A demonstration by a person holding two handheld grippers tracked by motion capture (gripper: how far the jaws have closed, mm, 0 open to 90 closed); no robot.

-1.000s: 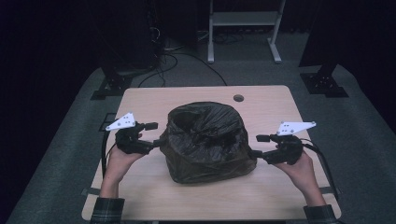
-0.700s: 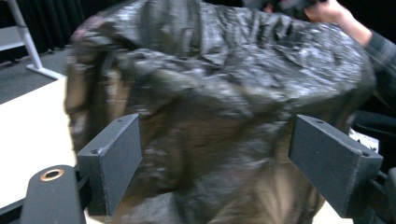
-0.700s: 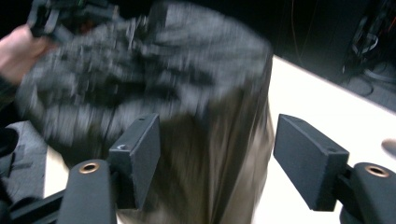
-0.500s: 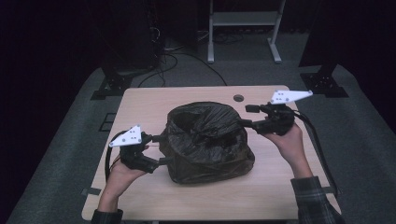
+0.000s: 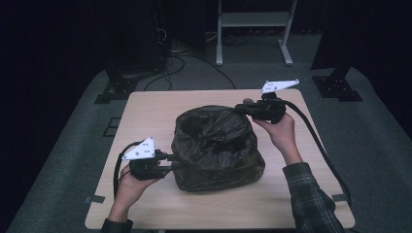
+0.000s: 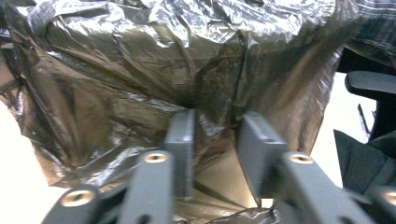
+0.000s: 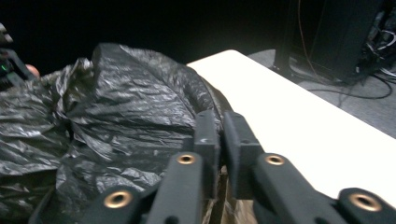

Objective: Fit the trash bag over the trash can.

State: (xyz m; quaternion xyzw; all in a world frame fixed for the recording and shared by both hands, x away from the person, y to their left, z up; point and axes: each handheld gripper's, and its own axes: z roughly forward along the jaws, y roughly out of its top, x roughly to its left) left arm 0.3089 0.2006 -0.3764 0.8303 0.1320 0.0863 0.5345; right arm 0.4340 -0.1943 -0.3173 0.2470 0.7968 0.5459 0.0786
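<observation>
1. Obj: black bin bag (image 5: 216,145), bulky and crumpled, sits mid-table (image 5: 145,104), slightly toward the near edge. Mouth faces up and looks partly open; contents can't be made out.

2. Progress (judgement): both grips look just made, so this is the early "take hold" stage. Whatever comes after (spreading the mouth, lifting, gathering the rim) isn't done yet; bag rests on the tabletop.

3. L gripper (image 5: 174,161): at bag's near-left side, low down. Jaws have just been closing; in the left gripper view a fold of film runs between the pads (image 6: 182,140) with a gap left between them — narrowed on a pinch of plastic, not fully together. Pinch looks shallow, could slip.

4. R gripper (image 5: 241,108): at bag's far-right upper rim, toward the table's far-right corner. Jaws have just been closing; the right gripper view shows them near enough together, w/ thin film nipped at the tips (image 7: 219,135).

5. Pose, L: forearm enters from near edge, hand low beside the table surface, gripper roughly level, pointing into the bag's flank.

6. Pose, R: forearm w/ plaid sleeve (image 5: 311,194) angles in from the near-right corner, hand raised above the tabletop, gripper level, pointing left across the rim.
</observation>
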